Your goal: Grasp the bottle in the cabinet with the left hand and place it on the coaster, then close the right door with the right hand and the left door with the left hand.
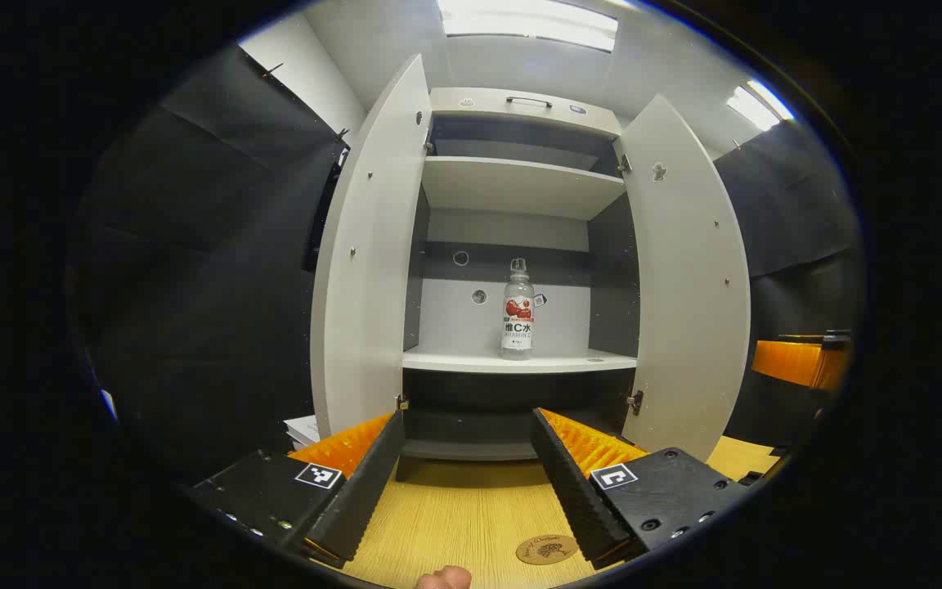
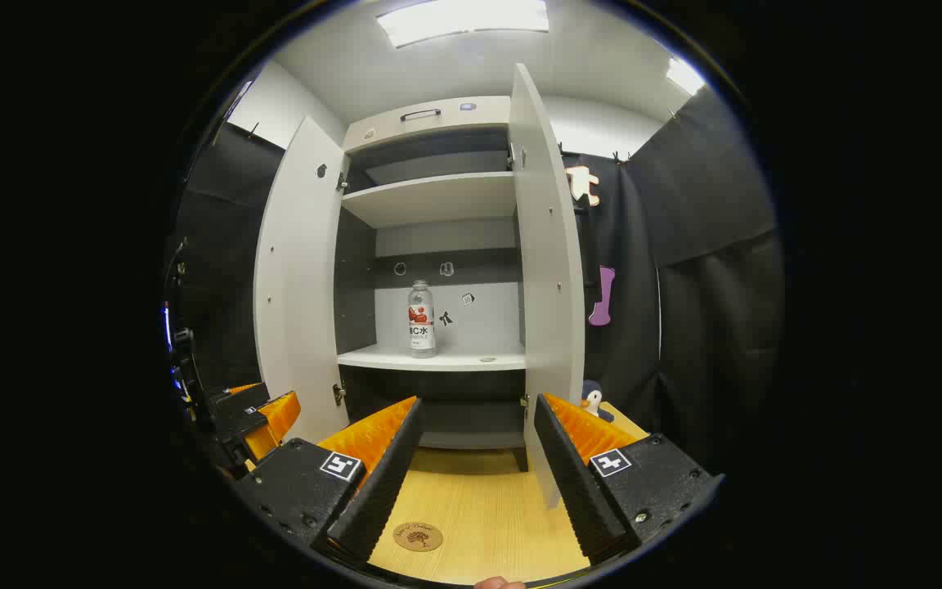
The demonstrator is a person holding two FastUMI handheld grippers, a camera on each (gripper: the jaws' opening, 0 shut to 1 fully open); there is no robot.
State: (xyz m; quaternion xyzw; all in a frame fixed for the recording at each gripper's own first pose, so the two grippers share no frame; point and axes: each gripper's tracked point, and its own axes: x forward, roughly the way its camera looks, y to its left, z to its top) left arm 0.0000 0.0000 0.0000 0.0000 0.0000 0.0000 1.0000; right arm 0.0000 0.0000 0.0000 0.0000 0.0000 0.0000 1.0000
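A clear bottle [image 1: 518, 311] with a red-and-white label stands upright on the lower shelf [image 1: 471, 361] of a white cabinet whose left door [image 1: 369, 254] and right door [image 1: 688, 278] both hang open. My left gripper [image 1: 468, 429] is open in front of the cabinet, well short of the bottle. A round wooden coaster [image 1: 546, 549] lies on the table by its right finger. In the right gripper view the bottle [image 2: 420, 320] stands on the shelf and the coaster [image 2: 418, 537] lies near my open right gripper [image 2: 477, 417]. The right door [image 2: 549, 270] is edge-on ahead.
The wooden table [image 1: 455, 515] runs up to the cabinet base. A small penguin toy [image 2: 593, 400] sits right of the cabinet. The left gripper [image 2: 262, 417] shows at the left of the right gripper view. Black cloth walls stand on both sides. An upper shelf [image 1: 520, 184] is bare.
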